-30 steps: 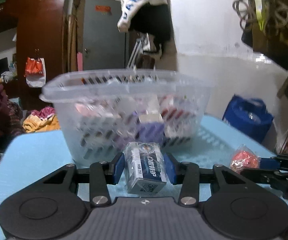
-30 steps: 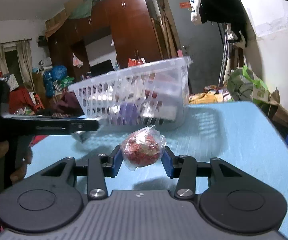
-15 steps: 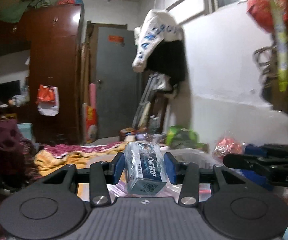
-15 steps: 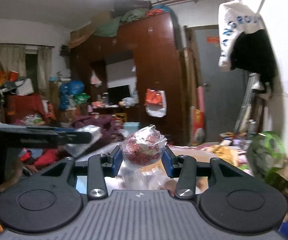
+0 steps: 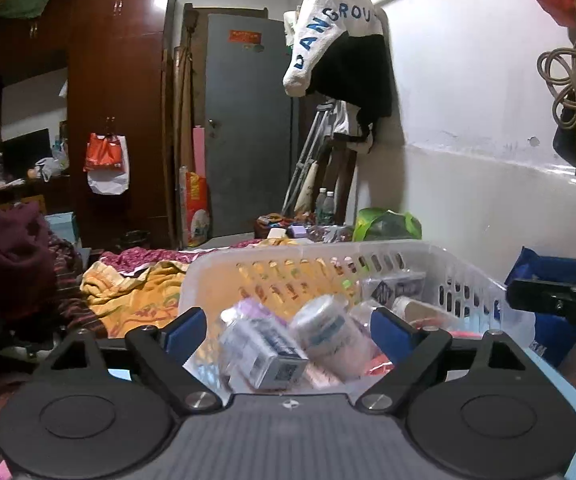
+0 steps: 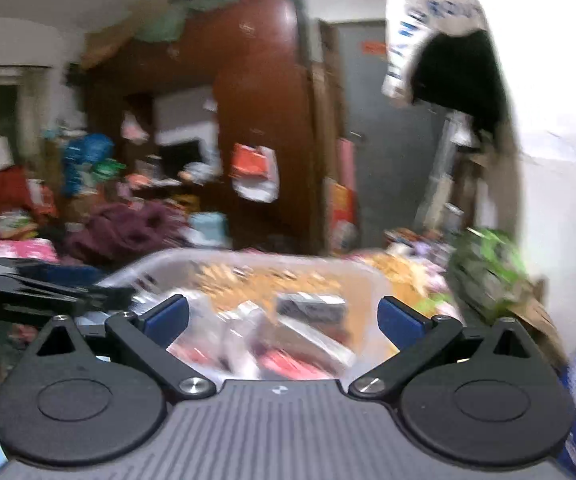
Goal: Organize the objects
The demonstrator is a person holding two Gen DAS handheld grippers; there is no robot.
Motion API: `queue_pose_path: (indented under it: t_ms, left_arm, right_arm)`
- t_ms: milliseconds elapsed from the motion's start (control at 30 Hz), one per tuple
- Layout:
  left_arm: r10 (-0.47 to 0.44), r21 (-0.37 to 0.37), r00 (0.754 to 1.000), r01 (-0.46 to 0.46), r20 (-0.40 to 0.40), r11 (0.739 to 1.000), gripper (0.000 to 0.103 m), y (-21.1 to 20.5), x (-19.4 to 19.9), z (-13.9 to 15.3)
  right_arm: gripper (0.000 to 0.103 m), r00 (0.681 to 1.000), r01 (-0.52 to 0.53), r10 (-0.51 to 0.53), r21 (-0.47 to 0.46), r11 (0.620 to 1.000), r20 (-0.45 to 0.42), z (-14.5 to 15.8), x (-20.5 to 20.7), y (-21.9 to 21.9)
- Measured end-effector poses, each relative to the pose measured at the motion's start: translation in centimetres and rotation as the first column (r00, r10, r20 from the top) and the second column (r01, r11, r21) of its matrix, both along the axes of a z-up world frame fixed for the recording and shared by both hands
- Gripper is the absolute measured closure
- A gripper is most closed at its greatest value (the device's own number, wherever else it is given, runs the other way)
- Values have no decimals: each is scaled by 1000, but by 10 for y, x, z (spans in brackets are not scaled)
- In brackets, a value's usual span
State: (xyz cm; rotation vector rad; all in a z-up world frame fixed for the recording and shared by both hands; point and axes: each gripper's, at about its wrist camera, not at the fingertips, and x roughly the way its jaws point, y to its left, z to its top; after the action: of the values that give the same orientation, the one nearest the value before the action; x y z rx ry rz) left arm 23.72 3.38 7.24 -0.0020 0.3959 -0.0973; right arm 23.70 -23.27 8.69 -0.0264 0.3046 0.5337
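A second ago my left gripper (image 5: 285, 330) was clamped on a small grey-and-white box and my right gripper (image 6: 281, 318) on a clear-wrapped red snack, both low over the blue table in front of the basket. Now both sit above the white slotted plastic basket (image 5: 454, 276), looking down into it. The jaws of both have just been opening and now stand wide apart, with nothing pressed between the blue pads of either.

In the left wrist view the small box (image 5: 265, 354) lies loose in the basket among the other packets, below and between my spread left fingers, touching neither pad. It has tipped out of the upright stance it had in my grip: its long axis now runs from upper left, away from me, to lower right, toward me, with the end bearing the square code facing the camera. A pale roll-shaped packet (image 5: 330, 334) lies just beside it on its right, leaning the same way.

The right wrist view is badly smeared by motion. I can make out the basket rim (image 6: 247, 258) and a heap of red, white and dark packets under my open right fingers, but I cannot tell which of them is the red snack, nor how it lies.

My right gripper's black arm shows at the right edge of the left view, beside the basket.
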Motion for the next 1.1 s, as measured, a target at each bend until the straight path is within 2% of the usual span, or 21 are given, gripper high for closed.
queue_pose_path:
  t_ms: [67, 133, 267, 433, 600, 1100]
  left_arm:
    - [14, -6, 1000, -14, -4, 1000, 11, 1, -4, 1]
    - [13, -10, 1000, -13, -1, 1000, 11, 1, -9, 1]
    - [9, 4, 1000, -9, -15, 1000, 11, -1, -13, 2]
    - [-4, 4, 1000, 4, -23, 1000, 11, -3, -21, 1]
    - [-10, 3, 999, 10, -33, 1000, 11, -3, -24, 0]
    - [-28, -2, 999, 28, -43, 1000, 11, -4, -29, -3]
  right_arm:
    - [0, 999, 43, -43, -5, 999, 7, -3, -8, -5]
    - [0, 1000, 0, 0, -7, 1000, 1, -5, -10, -13]
    - [0, 991, -102, 106, 53, 993, -77, -3, -8, -29]
    - [0, 996, -33, 34, 15, 999, -85, 0, -10, -32]
    - [0, 992, -39, 39, 2, 999, -118, -6, -10, -28]
    - [0, 991, -32, 31, -7, 999, -129, -11, -6, -29]
